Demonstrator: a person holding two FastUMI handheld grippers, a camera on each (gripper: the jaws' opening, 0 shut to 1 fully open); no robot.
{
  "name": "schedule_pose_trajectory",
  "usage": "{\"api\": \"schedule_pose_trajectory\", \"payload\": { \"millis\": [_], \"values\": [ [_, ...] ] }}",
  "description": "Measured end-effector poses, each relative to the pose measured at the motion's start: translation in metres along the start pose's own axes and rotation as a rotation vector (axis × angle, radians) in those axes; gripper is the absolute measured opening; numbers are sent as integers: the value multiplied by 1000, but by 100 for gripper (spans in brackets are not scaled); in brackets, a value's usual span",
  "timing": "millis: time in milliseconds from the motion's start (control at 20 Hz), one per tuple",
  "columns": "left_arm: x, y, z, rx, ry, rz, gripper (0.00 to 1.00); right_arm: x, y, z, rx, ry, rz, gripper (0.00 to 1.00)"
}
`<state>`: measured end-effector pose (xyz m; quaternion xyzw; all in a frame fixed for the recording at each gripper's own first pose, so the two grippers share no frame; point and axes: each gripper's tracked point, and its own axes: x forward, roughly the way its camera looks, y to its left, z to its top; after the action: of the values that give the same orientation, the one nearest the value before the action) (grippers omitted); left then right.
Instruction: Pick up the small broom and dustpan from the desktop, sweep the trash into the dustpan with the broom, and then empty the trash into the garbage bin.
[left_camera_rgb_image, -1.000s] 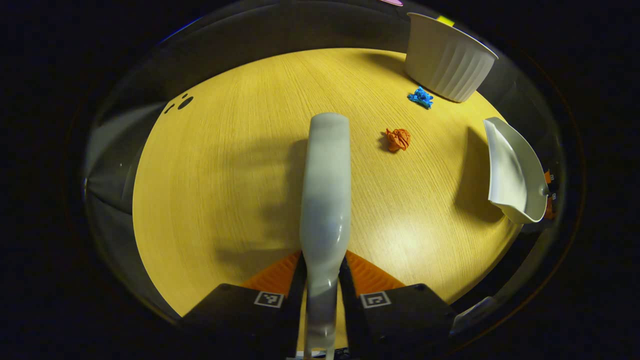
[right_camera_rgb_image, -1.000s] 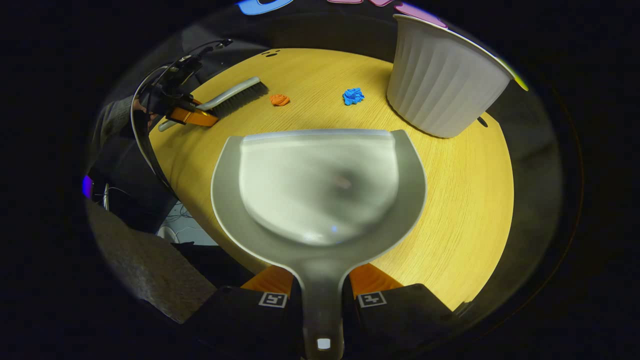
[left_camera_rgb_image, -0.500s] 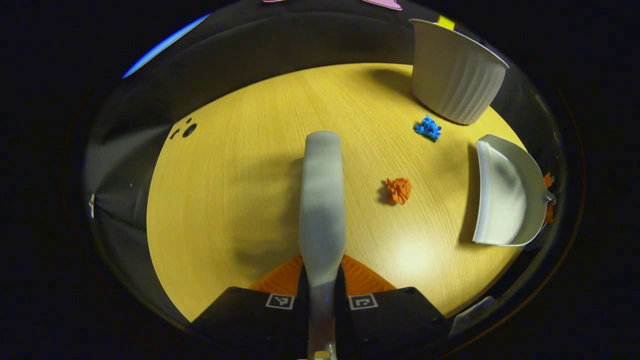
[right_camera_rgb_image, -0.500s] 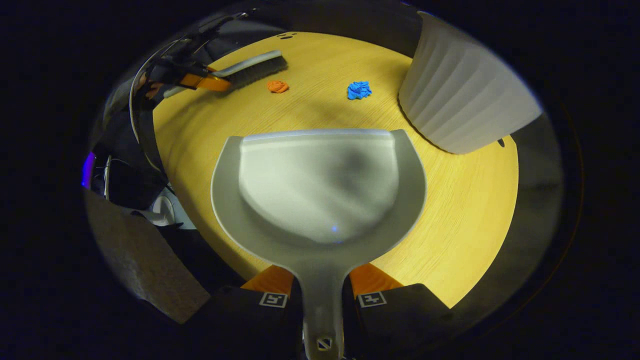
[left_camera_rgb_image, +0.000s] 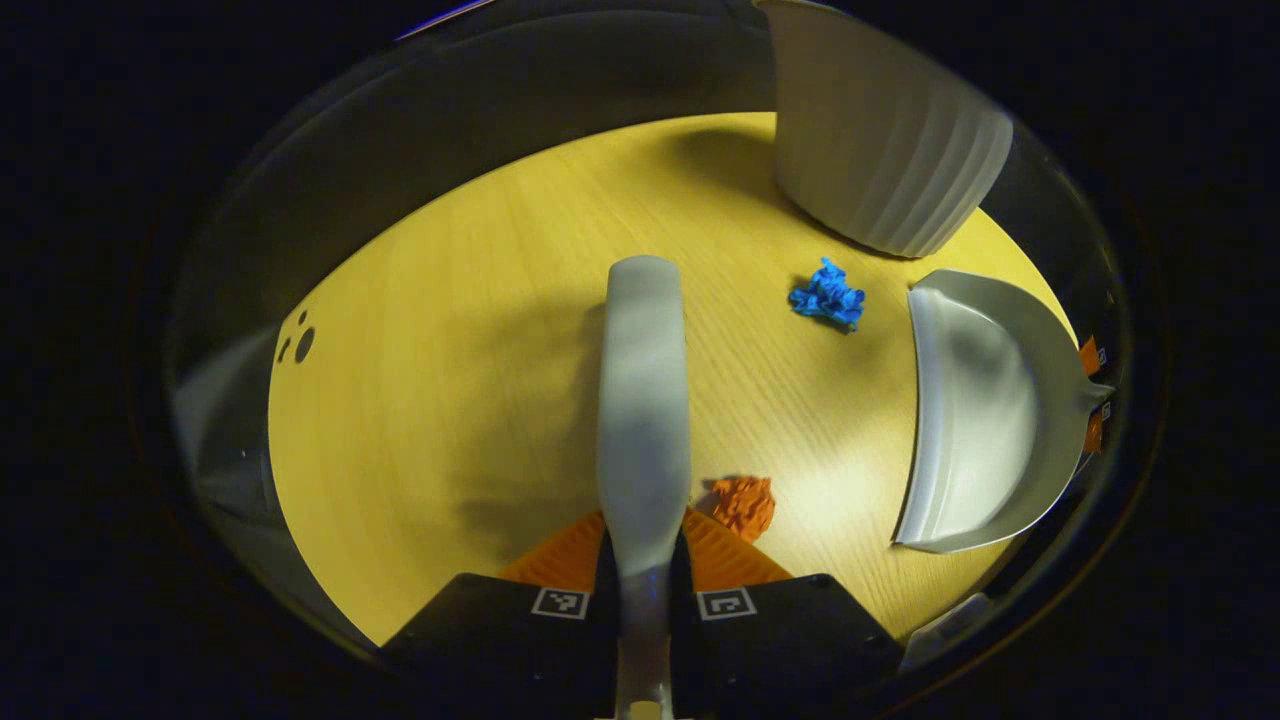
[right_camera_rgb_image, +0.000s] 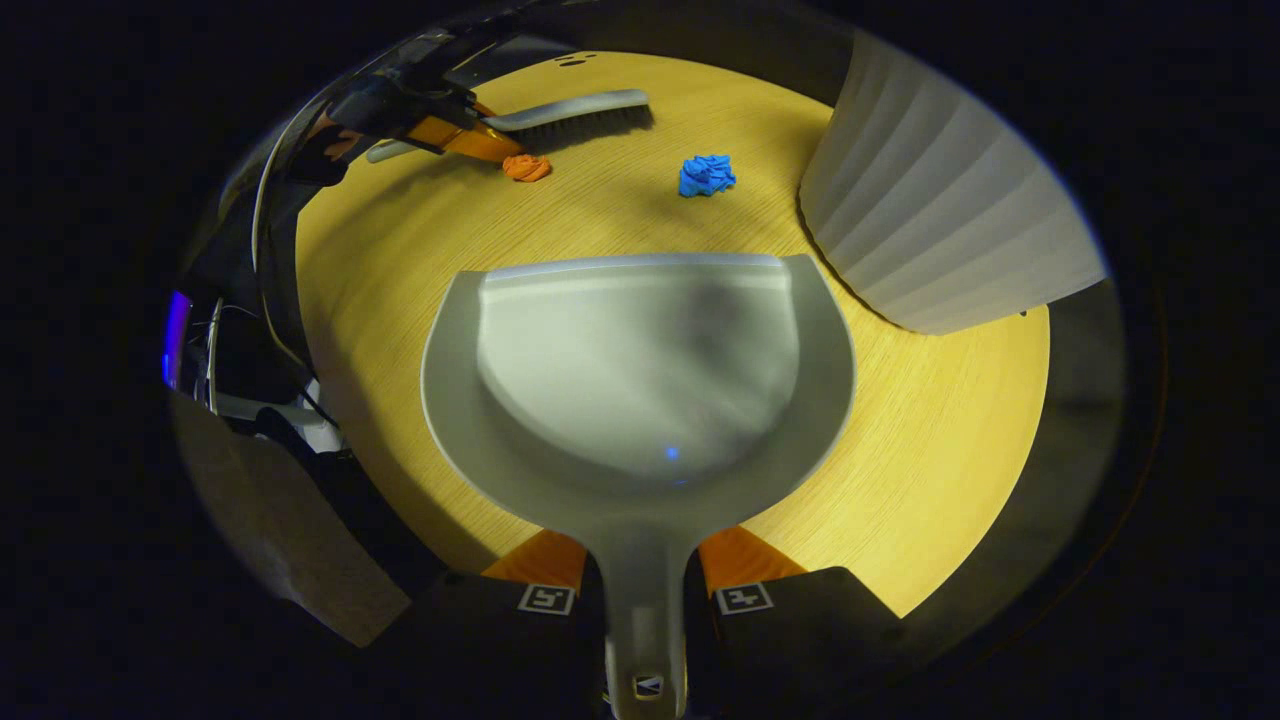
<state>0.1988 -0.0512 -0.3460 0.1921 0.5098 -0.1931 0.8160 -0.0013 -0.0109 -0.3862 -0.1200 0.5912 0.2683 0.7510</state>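
We've got the broom (left_camera_rgb_image: 643, 400) by its handle in the left tongs (left_camera_rgb_image: 643, 585), clamped tight, and the dustpan (right_camera_rgb_image: 640, 380) by its stem in the right tongs (right_camera_rgb_image: 645, 600), low over the desk (right_camera_rgb_image: 930, 440). Both look like light, stiff plastic. The orange wad (left_camera_rgb_image: 744, 505) sits just beside the broom; the blue wad (left_camera_rgb_image: 828, 296) is between broom and pan, and the bin (right_camera_rgb_image: 940, 230) crowds the pan's right.

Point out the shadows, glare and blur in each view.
Left gripper view: the grey plastic broom is soft with blur and throws a broad shadow to its left on the yellow wooden desktop; a bright patch of glare lies near the grey plastic dustpan. Right gripper view: the dustpan's tray looks smeared, and the white ribbed garbage bin bulges from fisheye distortion.
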Motion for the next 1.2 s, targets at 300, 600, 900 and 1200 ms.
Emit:
{"api": "schedule_pose_trajectory", "payload": {
  "millis": [300, 600, 900, 1200],
  "values": [
    [9, -31, 35, 286, 9, -103, 25, -1, -2, -3, -24, 2, 5, 36],
    [-7, -98, 24, 213, 29, -300, 25, -2, 1, 0, -20, -9, 2, 36],
    [-33, -35, 6, 59, -3, -113, 25, -1, 1, -1, -20, -11, -1, 36],
    [-34, -22, -47, -102, 57, -56, 25, -1, 1, -1, -23, -5, -4, 36]
  ]
}}
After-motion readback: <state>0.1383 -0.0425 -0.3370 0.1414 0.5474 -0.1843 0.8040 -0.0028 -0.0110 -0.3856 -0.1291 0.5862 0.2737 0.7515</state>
